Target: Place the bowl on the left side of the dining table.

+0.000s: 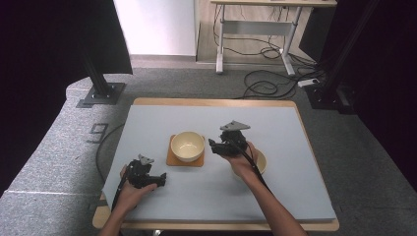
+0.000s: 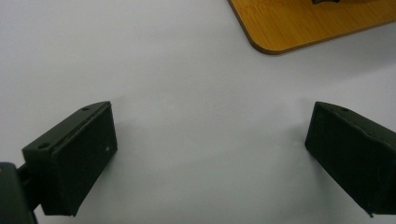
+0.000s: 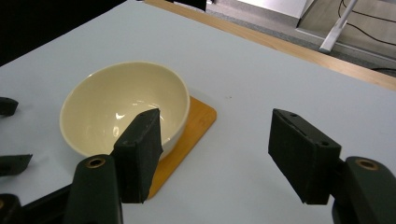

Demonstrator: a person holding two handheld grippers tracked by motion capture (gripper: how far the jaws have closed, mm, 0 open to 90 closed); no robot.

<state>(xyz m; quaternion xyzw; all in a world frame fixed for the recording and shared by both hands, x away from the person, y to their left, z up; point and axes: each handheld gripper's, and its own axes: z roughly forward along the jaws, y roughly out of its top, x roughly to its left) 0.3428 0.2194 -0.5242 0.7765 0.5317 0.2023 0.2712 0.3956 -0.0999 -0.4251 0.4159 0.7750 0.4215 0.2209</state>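
Right tool gapes beside cream bowl on wooden mat.

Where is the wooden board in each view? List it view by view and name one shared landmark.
High view: the wooden board lies mid-table, under the cream bowl.
Left gripper view: one rounded corner of the wooden board sits at the top right.
Right gripper view: the wooden board is near the centre, jutting out to the right from under the bowl.
Shared landmark: the grey mat under the board.
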